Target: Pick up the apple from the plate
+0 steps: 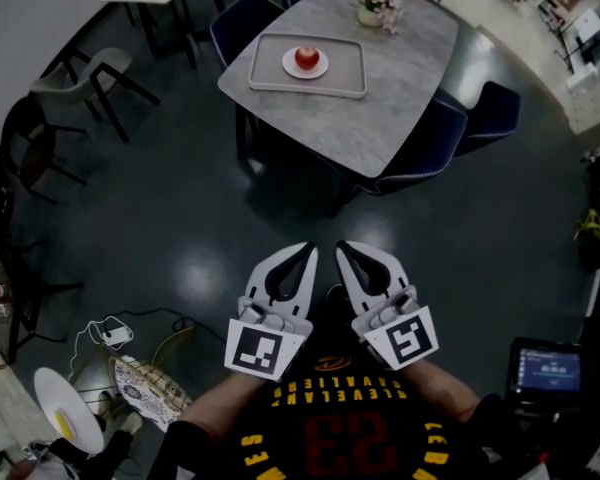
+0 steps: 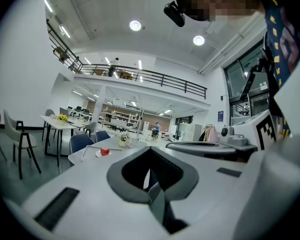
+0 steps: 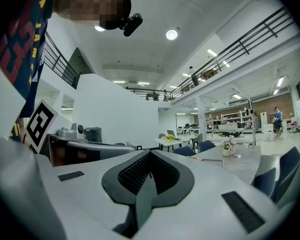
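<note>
Apple (image 1: 306,58) sits on plate (image 1: 287,66); L gripper (image 1: 307,252), R gripper (image 1: 345,250) fingers closed, empty.

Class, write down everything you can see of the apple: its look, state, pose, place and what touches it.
The apple is round, red and whole; its stem is too small to make out. It sits alone on a white plate, which rests in a pale tray on the grey table. Only the plate touches it.

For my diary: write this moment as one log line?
stage: not started | left gripper: shut, empty | right gripper: shut, empty | apple: on plate
</note>
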`<state>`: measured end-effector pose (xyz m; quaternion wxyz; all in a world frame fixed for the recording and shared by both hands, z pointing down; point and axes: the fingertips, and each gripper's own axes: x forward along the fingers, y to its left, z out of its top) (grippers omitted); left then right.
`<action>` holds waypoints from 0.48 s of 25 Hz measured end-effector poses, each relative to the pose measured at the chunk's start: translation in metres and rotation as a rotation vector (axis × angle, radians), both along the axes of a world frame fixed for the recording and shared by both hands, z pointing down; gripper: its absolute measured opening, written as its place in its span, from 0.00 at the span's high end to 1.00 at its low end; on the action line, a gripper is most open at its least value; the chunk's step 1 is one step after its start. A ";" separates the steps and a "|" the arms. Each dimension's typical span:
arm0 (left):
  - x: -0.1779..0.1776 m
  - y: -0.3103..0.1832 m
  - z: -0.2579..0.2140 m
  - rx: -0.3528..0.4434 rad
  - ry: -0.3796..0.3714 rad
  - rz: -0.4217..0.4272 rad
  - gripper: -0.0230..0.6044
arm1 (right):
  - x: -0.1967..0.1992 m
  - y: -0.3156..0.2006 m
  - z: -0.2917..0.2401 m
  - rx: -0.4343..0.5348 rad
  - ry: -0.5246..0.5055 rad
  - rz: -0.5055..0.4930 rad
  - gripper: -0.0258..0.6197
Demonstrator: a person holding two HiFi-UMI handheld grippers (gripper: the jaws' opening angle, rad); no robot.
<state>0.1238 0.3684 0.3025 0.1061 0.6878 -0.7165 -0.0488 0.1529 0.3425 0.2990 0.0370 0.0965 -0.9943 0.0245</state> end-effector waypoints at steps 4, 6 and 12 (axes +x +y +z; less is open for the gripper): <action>-0.013 -0.007 0.000 -0.007 -0.013 -0.012 0.96 | -0.015 -0.005 0.004 -0.019 0.001 -0.022 0.95; -0.024 -0.017 0.003 -0.010 -0.015 -0.026 0.96 | -0.029 -0.012 0.008 -0.032 -0.006 -0.055 0.95; -0.059 -0.068 0.009 -0.042 -0.031 -0.062 0.96 | -0.072 -0.062 0.013 -0.059 -0.026 -0.128 0.95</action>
